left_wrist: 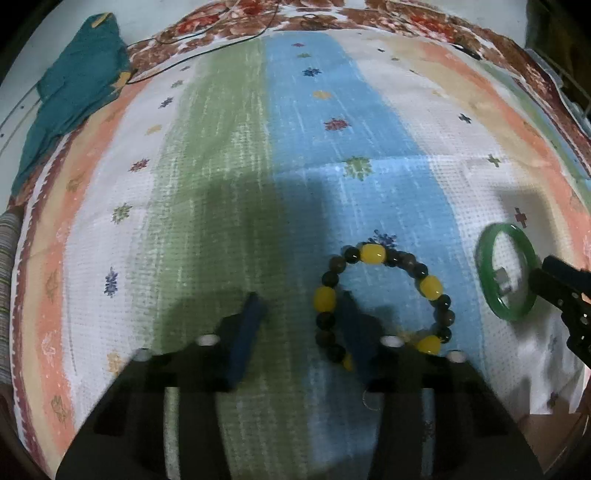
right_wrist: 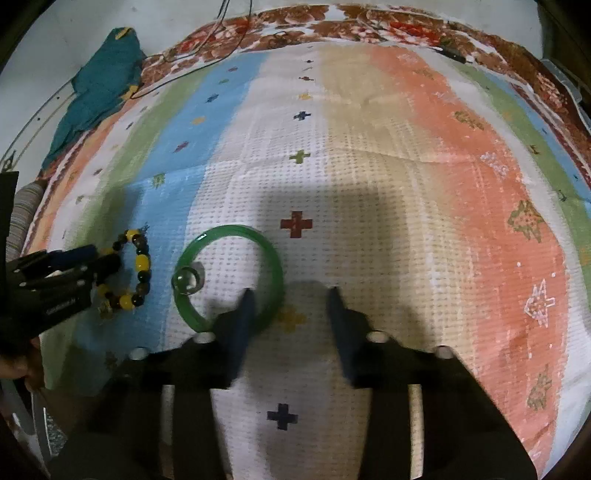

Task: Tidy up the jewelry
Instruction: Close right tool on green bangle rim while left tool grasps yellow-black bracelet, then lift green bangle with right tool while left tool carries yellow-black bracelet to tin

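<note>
Bead bracelet (left_wrist: 384,302) around right finger of left tongs (left_wrist: 303,325)

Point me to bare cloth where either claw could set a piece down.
Free: the orange and beige stripes right of the green bangle, and the green stripe left of the beaded bracelet. The far cloth towards the floral border is also bare. Crowded: the near strip where bracelet, bangle, small ring and both claws sit.
</note>
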### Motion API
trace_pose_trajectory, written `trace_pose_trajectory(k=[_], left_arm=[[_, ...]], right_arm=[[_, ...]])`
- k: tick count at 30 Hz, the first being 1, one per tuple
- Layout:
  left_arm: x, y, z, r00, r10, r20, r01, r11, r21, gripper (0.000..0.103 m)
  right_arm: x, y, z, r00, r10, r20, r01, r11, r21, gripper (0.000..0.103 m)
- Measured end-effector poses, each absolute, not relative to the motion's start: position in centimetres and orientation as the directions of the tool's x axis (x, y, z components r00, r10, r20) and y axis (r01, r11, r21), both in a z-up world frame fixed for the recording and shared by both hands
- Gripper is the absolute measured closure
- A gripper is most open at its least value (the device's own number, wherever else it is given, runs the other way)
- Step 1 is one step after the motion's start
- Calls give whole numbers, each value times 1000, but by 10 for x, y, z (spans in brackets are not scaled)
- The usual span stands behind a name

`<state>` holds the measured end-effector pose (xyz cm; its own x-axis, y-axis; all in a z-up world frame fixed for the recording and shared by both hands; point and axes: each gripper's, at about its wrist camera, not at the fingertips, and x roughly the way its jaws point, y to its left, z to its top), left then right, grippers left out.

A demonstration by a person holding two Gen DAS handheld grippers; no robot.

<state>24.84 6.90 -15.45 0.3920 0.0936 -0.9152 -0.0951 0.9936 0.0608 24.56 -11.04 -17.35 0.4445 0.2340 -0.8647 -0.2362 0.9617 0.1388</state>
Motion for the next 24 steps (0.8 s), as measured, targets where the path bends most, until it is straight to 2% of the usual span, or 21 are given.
trace_pose_trajectory(k=[3, 4, 8, 24], left_arm=[[248, 74, -155, 377, 93, -922, -138, 990, 43, 90], [248, 73, -155, 374, 98, -922, -136, 989, 50, 92], [247, 67, -151, 370, 106, -923, -127, 990, 63, 92], [227, 49, -85, 498, 58, -865, -82, 996, 19, 92]], right_arm=[[244, -106, -176, 425, 261, -867, -257, 953, 161, 89], [244, -105, -177, 427, 257, -867, -260, 953, 155, 89], [241, -102, -177, 429, 251, -868, -277, 951, 139, 95], [220, -108, -137, 499, 272, -823, -283, 949, 142, 96]])
